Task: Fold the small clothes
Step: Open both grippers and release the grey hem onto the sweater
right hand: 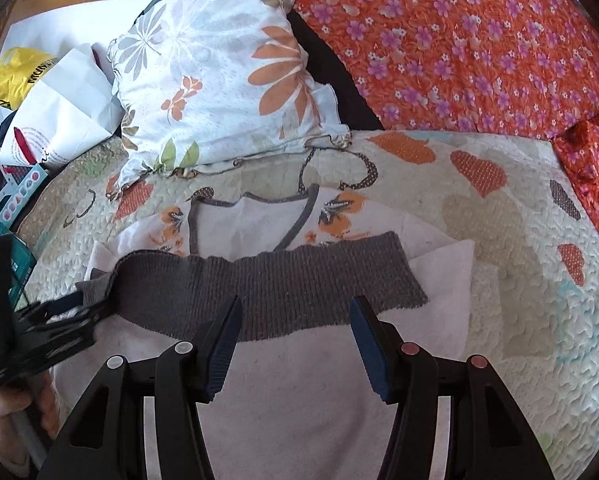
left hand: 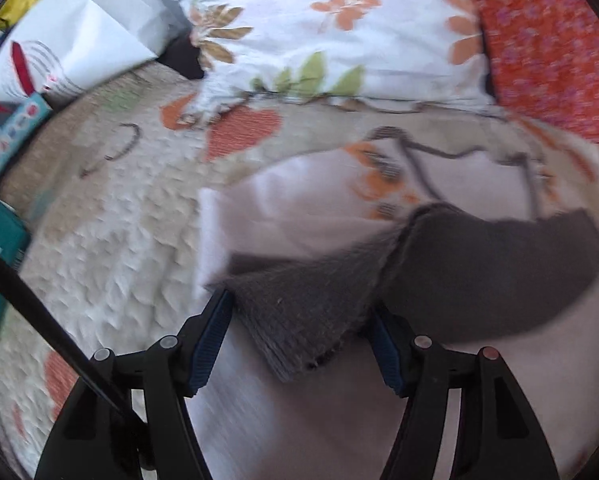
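Two hand-held grippers work over a small pale pink top (right hand: pixel 283 392) that lies on a quilted bedspread (right hand: pixel 499 240) patterned with orange hearts. At the far left of the right wrist view, a yellow bag (right hand: pixel 15 76) and a white paper bag (right hand: pixel 67 120) sit at the edge of the bed, with a floral pillow (right hand: pixel 219 80) just beside them and an orange flowered cloth (right hand: pixel 479 48) further right. The top's grey ribbed hem band (right hand: pixel 267 292) is folded up across its body, reaching near the grey-trimmed neckline and the orange flower print.

The left hand-held gripper (left hand: pixel 299 332) has its blue-padded fingers (left hand: pixel 211 344) apart on either side of the left end of the grey band, which sits bunched and lifted between them; the blurred picture does not show whether the pads press on it. A hand (right hand: pixel 15 412) holding this tool shows at the lower left of the right wrist view.

The right hand-held gripper (right hand: pixel 295 320) stands with its jaws apart and nothing between them, its tips over the lower edge of the grey band near the middle.
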The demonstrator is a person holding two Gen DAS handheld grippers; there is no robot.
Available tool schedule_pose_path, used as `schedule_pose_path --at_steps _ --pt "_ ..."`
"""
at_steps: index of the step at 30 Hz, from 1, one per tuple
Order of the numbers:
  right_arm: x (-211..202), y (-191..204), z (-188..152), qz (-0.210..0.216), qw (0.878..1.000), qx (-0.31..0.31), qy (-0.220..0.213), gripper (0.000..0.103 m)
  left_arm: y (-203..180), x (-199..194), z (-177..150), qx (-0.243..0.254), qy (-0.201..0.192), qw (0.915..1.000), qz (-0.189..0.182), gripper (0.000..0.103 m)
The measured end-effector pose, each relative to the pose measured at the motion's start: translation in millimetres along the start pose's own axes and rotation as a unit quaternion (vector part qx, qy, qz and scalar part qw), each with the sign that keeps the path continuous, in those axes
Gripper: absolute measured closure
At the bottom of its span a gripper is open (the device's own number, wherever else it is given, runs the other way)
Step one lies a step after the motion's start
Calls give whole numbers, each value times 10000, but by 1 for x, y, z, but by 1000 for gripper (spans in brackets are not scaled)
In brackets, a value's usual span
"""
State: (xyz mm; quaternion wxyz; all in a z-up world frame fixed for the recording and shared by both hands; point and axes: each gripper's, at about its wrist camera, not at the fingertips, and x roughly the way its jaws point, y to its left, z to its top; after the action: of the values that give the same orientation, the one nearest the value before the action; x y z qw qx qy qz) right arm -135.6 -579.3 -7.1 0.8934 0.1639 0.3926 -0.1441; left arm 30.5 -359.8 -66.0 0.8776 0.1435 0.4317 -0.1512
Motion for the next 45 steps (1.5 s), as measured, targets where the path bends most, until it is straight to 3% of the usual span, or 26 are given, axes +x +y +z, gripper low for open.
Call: schedule_pose_path --at_steps 4,9,14,25,30,38,45 --pt "5 -4 -3 35 9998 126 132 42 8 7 13 -186 -144 9989 397 38" --pt "12 -8 -7 29 9994 220 262 42 11 15 21 -54 -204 9957 907 38" --pt "14 -8 -7 -4 9994 218 277 42 13 9 23 -19 -260 9956 896 38" --pt "1 -5 -11 -181 9997 38 157 42 5 -43 5 213 -596 9949 782 38" --pt "4 -7 -22 -351 9986 -107 391 42 15 -57 -8 244 -571 9953 744 38" --pt "10 -24 -41 -598 9955 42 732 42 41 -59 -31 69 -220 9976 656 37" --pt "9 -28 -48 -921 9917 -159 878 42 54 -18 -57 420 403 9880 1433 36"
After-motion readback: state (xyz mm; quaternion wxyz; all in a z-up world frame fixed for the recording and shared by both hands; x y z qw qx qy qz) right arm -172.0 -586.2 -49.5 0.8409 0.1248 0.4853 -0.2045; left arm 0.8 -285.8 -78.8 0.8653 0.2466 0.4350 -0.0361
